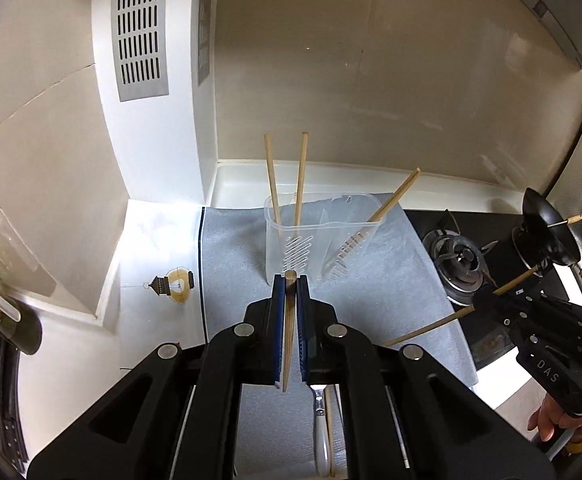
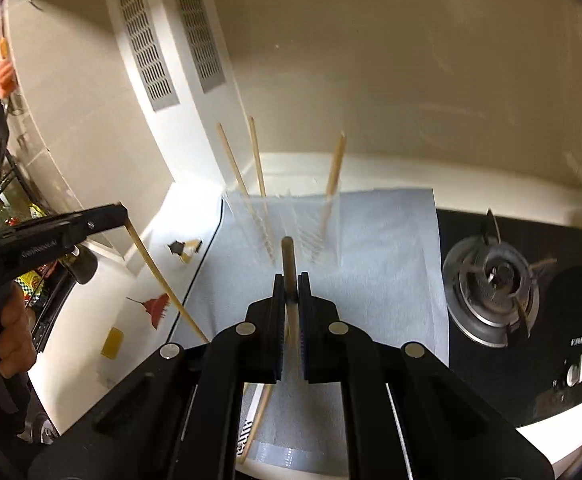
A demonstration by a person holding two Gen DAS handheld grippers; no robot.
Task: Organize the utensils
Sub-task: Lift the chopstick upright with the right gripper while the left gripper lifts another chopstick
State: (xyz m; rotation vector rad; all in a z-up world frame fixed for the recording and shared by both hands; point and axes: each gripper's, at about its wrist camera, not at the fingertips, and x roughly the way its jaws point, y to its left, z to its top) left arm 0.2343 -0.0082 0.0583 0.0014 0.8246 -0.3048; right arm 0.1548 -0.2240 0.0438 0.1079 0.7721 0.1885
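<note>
Left gripper [image 1: 290, 280] jaws pinch a pale wooden chopstick [image 1: 289, 344] | right gripper [image 2: 291, 280] jaws pinch another wooden chopstick [image 2: 289, 264] | clear slotted plastic utensil holder [image 1: 323, 236] ahead, three chopsticks inside | tip each stick upright above the rim, release one at a time.
</note>
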